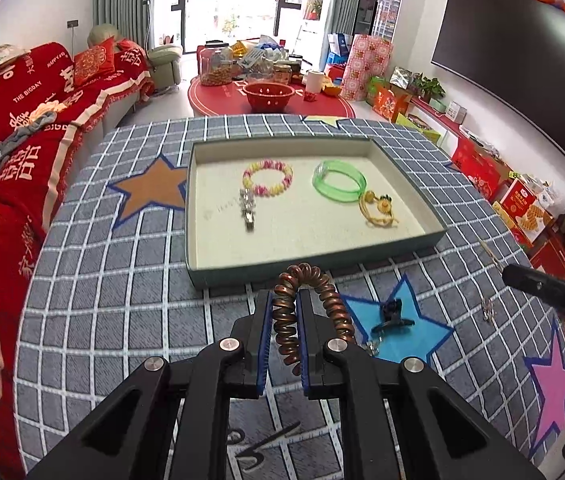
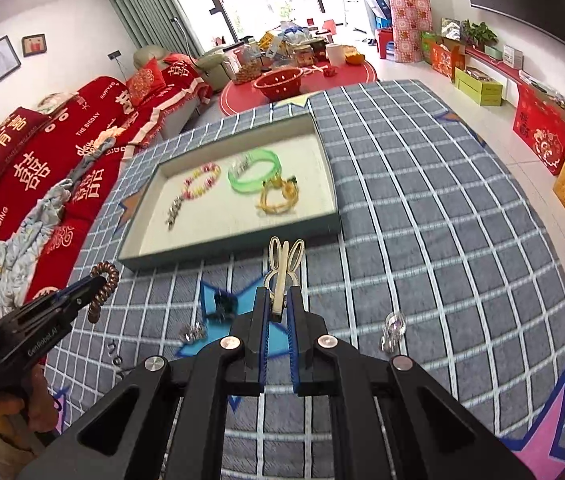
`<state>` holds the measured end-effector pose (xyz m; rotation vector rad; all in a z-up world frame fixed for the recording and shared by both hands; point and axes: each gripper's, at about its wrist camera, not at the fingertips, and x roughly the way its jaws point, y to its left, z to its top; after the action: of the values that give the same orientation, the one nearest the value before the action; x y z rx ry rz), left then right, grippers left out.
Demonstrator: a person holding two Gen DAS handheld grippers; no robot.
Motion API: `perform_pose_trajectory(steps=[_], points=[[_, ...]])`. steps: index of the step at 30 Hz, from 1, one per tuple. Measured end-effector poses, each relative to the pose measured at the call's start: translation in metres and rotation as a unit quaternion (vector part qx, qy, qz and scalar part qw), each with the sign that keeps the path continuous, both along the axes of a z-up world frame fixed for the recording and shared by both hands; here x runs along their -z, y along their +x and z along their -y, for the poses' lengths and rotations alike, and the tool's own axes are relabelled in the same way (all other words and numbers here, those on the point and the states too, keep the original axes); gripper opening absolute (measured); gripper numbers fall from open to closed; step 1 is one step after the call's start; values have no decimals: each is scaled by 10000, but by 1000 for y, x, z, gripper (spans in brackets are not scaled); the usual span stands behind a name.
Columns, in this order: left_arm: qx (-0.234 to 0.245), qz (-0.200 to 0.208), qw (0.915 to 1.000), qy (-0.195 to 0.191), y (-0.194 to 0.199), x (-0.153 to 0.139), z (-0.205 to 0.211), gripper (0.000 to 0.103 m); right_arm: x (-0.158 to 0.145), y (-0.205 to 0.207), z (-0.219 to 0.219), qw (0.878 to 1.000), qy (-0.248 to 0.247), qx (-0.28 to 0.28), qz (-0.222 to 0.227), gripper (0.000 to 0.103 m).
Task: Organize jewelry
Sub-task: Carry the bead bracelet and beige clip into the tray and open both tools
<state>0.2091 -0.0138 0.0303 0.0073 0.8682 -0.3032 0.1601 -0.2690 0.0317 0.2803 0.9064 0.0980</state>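
The shallow teal tray (image 1: 310, 258) with its pale, grainy lining is the landmark here: inside it lie a pink-and-yellow beaded bracelet (image 1: 268, 178), a translucent green bangle (image 1: 338, 186), a yellow corded charm (image 1: 378, 208) touching the bangle's near edge, and a short silvery linked piece (image 1: 247, 210) hanging off the beads. Just in front of the tray's near wall, the left claw (image 1: 285, 320) is clamped on a coppery spiral hair tie (image 1: 310, 308), one limb of the coil pinched between the blue pads while the rest arches free to the side. Also just short of that wall, the right claw (image 2: 279, 310) is closed on a pale hair clip with rabbit-ear loops (image 2: 284, 266), gripped low on its flat stem. Both pieces look lifted clear of the grey checked cloth on the table (image 2: 422, 208). The springy coil could twist or squirm out of so narrow a pinch, and its loose loop could snag the tray wall on the way over; the smooth, thin clip might pivot in the pads or land on the bangle. Nearer than the tray, a dark claw clip (image 1: 392, 314) rests on a blue star patch, with small glinting pieces (image 2: 392, 330), probably earrings or rings, on the cloth beside it.
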Motion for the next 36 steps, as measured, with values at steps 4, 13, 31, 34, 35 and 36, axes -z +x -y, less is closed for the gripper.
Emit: perform_pose_trajectory(steps=[4,13,31,34,35,36], points=[[-33,45,10000,-5,20,-7,1,25,-12,29,-1,9999,9,-79,71,9],[-83,13,9999,62,76,-8,19,25,-12,101,0,9999,-49,-109,21,9],[-180,-333,9972,643,148,50,59,25,48,188,1,9986,-393,-42,-353,9],[-163,-380,9963,750,150,58,62,25,56,193,0,9982,-425,-64,-410,9],[-162,-395,9960,785,150,60,63,25,58,194,-1,9980,-456,-80,-423,9],[-162,-402,9956,836,150,62,65,25,60,195,-3,9978,-498,-100,-436,9]])
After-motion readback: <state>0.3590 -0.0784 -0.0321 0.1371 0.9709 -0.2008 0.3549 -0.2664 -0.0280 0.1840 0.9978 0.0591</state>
